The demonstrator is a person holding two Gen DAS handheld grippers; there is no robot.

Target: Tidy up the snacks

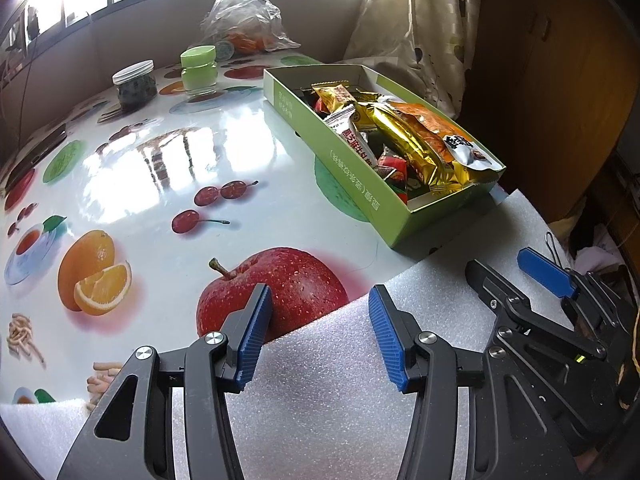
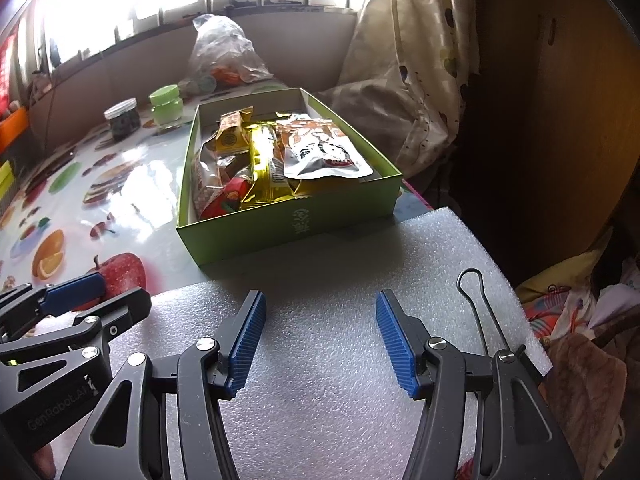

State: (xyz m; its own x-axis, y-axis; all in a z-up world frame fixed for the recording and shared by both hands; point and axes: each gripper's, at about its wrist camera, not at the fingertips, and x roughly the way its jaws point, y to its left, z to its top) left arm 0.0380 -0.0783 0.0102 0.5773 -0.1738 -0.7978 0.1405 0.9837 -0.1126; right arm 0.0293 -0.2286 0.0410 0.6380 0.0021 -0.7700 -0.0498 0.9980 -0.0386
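Both empty: left gripper [image 1: 318,334] spread over foam sheet [image 1: 328,408], right gripper [image 2: 320,340] likewise. At twelve o'clock, green box [image 2: 288,228] full of snack packets [image 2: 264,160]. Likely light, crinkly, slippery foil; best pinched by sealed ends.

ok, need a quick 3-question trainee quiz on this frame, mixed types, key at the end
1. True or false: the green box is empty.
2. Multiple choice: what lies under both grippers? A) white foam sheet B) a plate C) a towel
3. Short answer: what colour is the lid of the jar with dark contents, beside the green jar?

Key
1. False: it holds snack packets.
2. A. The left gripper and the right gripper both stand open with nothing between the fingers, over the foam.
3. White.
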